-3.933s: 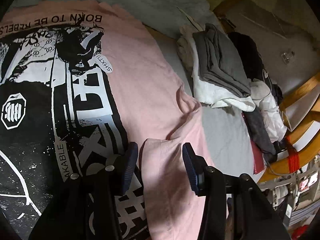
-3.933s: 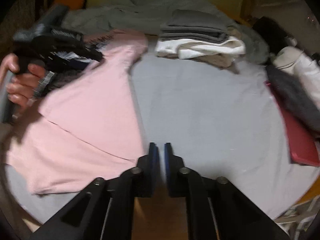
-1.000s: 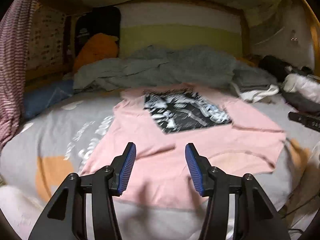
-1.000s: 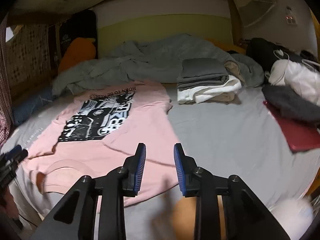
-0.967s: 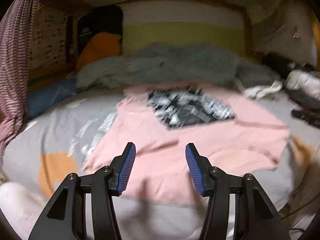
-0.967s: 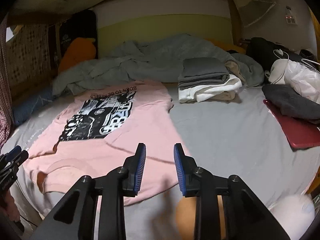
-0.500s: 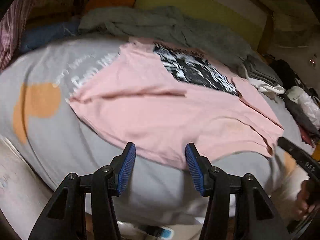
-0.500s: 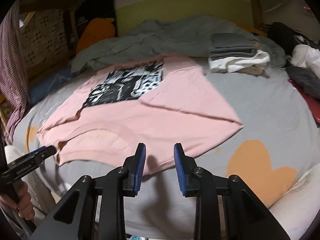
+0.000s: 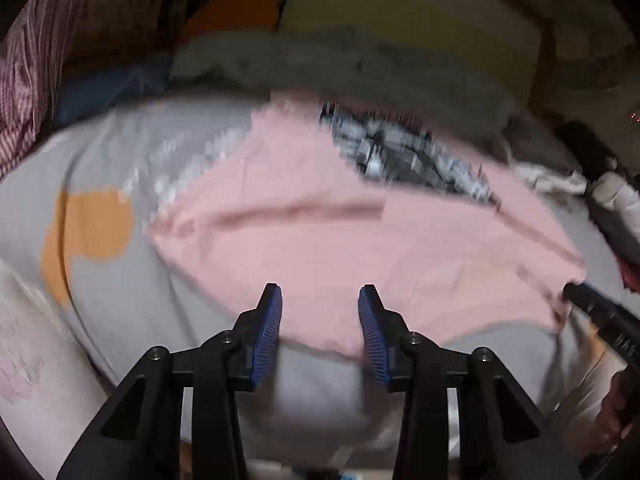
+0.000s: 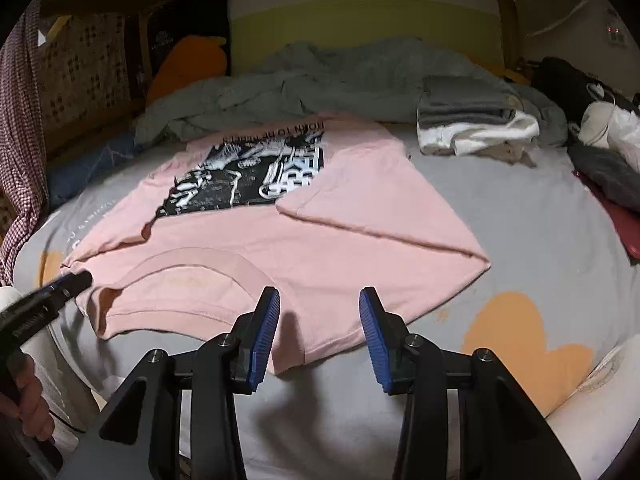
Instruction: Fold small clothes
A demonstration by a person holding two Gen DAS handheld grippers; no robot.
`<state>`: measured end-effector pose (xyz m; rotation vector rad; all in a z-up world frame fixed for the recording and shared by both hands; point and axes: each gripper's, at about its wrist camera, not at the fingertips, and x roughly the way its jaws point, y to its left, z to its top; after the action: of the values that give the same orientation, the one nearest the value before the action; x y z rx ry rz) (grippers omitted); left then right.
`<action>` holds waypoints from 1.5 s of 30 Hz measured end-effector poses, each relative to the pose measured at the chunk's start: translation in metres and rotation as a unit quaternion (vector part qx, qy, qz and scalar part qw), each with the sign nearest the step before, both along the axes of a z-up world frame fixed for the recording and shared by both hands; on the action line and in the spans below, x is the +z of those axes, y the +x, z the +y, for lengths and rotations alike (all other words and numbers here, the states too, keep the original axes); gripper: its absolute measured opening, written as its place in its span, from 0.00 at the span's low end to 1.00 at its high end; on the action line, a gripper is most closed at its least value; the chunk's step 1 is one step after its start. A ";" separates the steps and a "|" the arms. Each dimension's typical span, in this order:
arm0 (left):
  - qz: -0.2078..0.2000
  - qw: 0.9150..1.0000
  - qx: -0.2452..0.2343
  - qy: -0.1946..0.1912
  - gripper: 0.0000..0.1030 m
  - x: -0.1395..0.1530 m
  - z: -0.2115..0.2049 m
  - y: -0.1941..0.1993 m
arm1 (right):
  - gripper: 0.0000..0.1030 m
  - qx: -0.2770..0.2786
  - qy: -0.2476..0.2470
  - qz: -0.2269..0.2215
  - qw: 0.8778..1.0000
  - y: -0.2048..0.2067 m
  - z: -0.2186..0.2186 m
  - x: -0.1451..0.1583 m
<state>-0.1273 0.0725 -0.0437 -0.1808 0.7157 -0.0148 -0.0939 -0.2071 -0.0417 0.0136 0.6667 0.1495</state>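
Both tongs (image 9: pixel 320 300) (image 10: pixel 319 300) gape empty over the pink T-shirt (image 10: pixel 320 248), its print blurred.

Soft pink cotton T-shirt (image 10: pixel 320 240) carries a black-and-white graphic print (image 10: pixel 248 176); pale grey bedsheet (image 10: pixel 520 220) shows orange heart patches (image 10: pixel 516 328); rumpled grey-green blanket (image 10: pixel 320 80) behind; red-and-white checked cloth (image 10: pixel 20 140) at the left; blue ribbed gripper pads (image 10: pixel 262 336).

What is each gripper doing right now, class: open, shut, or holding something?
Left gripper: open, jaws just closing somewhat, the pink T-shirt edge lies between them, not pinched.
Right gripper: open, jaws just widening over the shirt's near edge, holding nothing.
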 end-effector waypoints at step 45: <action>-0.009 0.997 0.012 -0.080 0.45 0.042 0.032 0.113 | 0.42 -0.013 0.053 0.042 0.998 0.113 -0.013 0.015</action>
<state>-0.0142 0.1046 -0.0018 -0.3425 0.6935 -0.0512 0.0189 -0.2200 -0.0271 0.1307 0.7417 0.1605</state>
